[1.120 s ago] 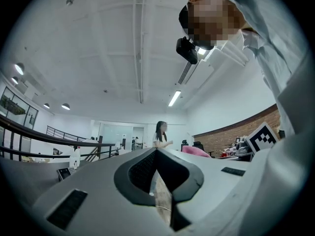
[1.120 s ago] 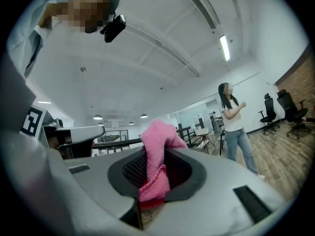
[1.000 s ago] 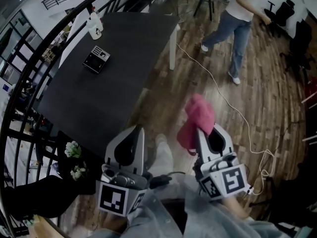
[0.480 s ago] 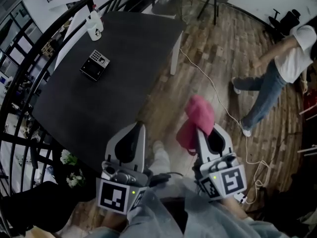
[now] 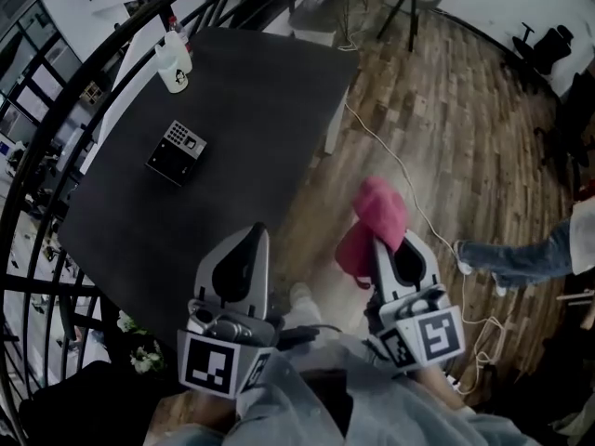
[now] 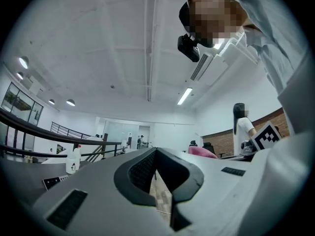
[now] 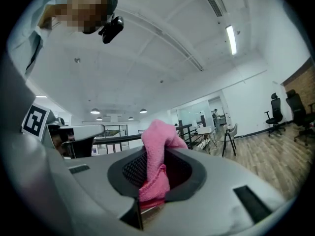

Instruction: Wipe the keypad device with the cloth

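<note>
Scene: head view looking steeply down over a dark rectangular desk [image 5: 242,128] in the upper left of the frame, with wooden plank floor [image 5: 437,110] to its right.
Keypad device: a small dark keypad device with pale buttons [image 5: 177,151] lies flat on the desk, left of centre and well apart from both tools.
Bottle: a white plastic bottle [image 5: 174,56] stands upright near the desk's far corner, at the upper left.
Right hand-held gripper: the right hand-held gripper [image 5: 376,244], at lower right, has its jaws closed on a crumpled pink fabric cloth [image 5: 376,216]. Its own view shows the cloth [image 7: 158,141] pinched between them and bulging above the tips.
Left hand-held gripper: the left hand-held gripper [image 5: 257,233], at lower centre, has its jaws closed together with nothing between them. Its own view [image 6: 156,151] shows only floor behind.
Change: over the last second the desk and keypad device have slid lower in the frame, nearer the tools. Both tools keep the same posture. A person in jeans [image 5: 530,258] has moved from the upper middle to the right edge.
Meaning for the task: this looks like the approach to the desk. The cloth is over the floor, off the desk, and wiping has not begun.
Next need: the cloth likely has to be carried up and left to the device.
</note>
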The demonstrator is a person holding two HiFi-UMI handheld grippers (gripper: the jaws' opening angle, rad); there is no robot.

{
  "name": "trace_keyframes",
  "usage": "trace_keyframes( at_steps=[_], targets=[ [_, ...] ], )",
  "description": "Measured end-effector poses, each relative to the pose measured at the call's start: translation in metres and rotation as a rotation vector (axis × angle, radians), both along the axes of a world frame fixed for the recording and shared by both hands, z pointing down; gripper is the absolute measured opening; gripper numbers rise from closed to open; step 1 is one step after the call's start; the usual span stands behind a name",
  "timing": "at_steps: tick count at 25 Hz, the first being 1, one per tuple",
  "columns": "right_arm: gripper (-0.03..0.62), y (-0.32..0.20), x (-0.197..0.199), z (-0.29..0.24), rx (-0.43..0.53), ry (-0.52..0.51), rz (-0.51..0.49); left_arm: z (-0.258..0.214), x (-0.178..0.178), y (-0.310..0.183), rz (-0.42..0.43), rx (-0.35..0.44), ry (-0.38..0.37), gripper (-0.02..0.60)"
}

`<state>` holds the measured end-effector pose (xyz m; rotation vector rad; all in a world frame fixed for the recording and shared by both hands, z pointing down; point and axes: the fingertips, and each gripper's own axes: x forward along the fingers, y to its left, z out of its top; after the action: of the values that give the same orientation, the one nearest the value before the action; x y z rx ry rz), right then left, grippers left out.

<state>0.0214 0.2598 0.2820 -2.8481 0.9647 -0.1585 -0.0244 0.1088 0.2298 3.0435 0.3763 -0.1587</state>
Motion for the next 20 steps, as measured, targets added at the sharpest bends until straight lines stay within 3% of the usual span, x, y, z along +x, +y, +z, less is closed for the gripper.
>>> trace_keyframes(
  at_steps=[10, 20],
  targets=[
    [0.071, -0.067, 0.073, -0.002, -0.034, 0.016, -0.089, -0.002, 0.058, -0.064, -0.075, -0.022, 0.022, 0.005],
    [0.071, -0.111, 0.100, 0.000, -0.055, 0.009, -0.189, 0.003, 0.063, -0.104, -0.187, -0.039, 0.015, 0.005]
  ],
)
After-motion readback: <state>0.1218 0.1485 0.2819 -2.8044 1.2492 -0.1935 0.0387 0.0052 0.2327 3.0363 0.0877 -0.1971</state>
